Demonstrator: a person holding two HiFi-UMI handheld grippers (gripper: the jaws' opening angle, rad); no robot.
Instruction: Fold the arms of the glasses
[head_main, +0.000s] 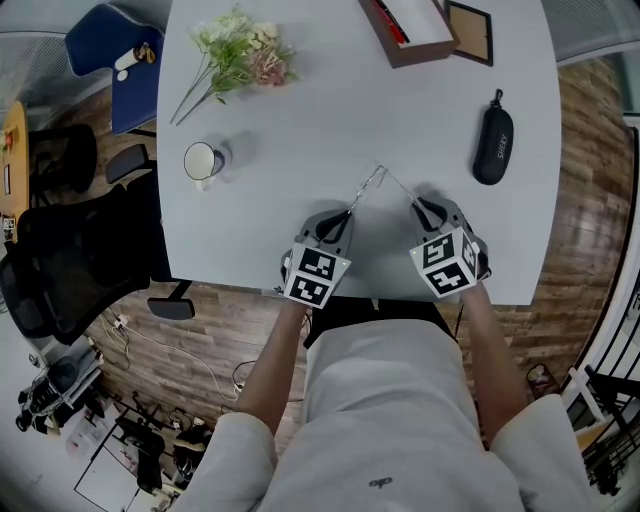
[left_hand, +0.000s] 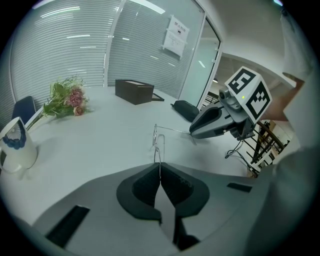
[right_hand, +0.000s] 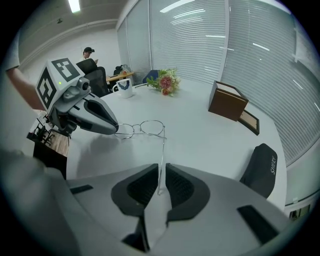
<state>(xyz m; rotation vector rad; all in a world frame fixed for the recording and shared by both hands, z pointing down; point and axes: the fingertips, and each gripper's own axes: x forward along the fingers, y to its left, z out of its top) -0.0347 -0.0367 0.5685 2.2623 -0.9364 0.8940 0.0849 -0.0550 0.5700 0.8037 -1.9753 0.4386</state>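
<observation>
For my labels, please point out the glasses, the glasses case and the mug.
glasses (right_hand: 151, 127), right gripper view, right lens
glasses case (head_main: 493, 145), head view, lid middle
mug (head_main: 201, 161), head view, open top

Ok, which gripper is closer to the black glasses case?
Right. The right gripper sits left of the black case, toward the person; the left gripper is farther left, past the glasses.

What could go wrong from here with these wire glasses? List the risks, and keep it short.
1. The right gripper has its jaws slightly apart around one arm of the thin silver wire-framed glasses, not pressing on it, so that arm may slip free when swung inward.
2. The left gripper is shut on the other arm's tip. Pulling against that clamp could bend the fine wire or strain a hinge.
</observation>
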